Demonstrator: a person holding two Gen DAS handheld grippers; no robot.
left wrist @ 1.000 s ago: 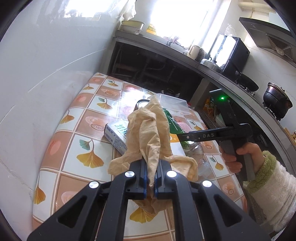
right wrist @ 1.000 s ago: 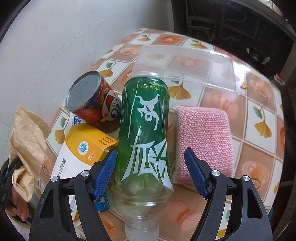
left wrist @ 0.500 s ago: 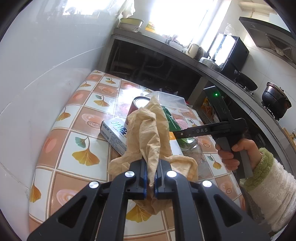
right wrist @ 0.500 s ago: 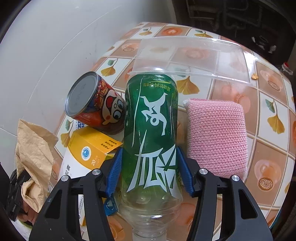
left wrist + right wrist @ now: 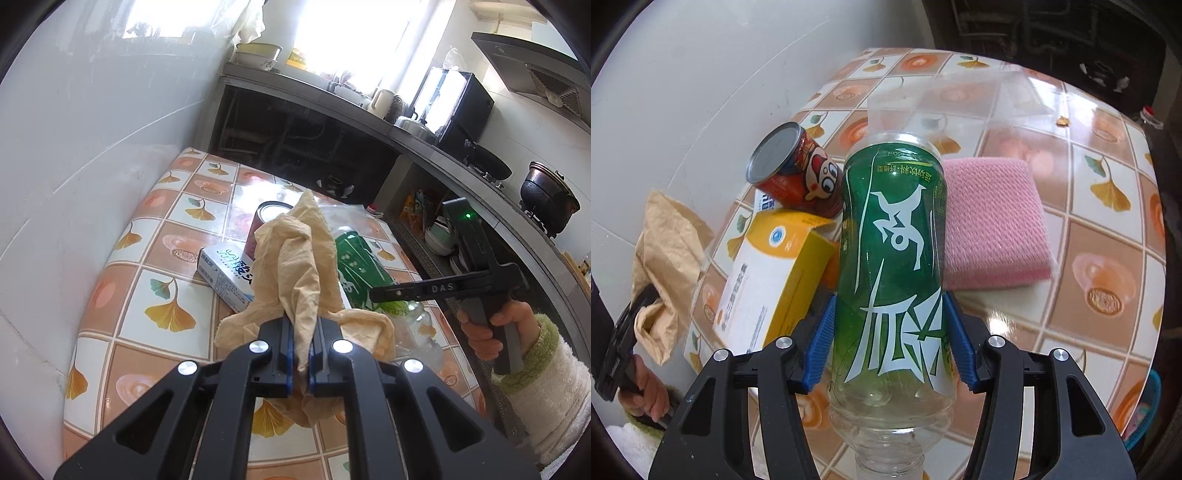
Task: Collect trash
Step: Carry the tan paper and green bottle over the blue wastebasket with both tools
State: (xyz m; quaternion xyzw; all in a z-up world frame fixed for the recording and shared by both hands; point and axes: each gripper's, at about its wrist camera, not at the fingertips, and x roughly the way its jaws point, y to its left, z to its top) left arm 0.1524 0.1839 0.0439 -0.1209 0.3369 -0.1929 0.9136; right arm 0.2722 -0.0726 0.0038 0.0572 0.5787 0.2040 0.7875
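Observation:
A crumpled tan paper sticks up from my left gripper, which is shut on it above the tiled table. A green-labelled clear plastic bottle sits between the blue pads of my right gripper, neck toward the camera, and both pads press its sides. In the left wrist view the same bottle shows behind the paper, with a hand holding the right gripper. The right wrist view shows the paper at its left edge.
A red cartoon can stands tilted by a yellow-and-white box left of the bottle. A pink sponge lies to the right, a clear plastic lid beyond. A white wall borders the table's left; a dark counter runs behind.
The right gripper's jaws closed from wide apart onto the green bottle, then shifted a little with it. The left gripper kept its hold on the paper.

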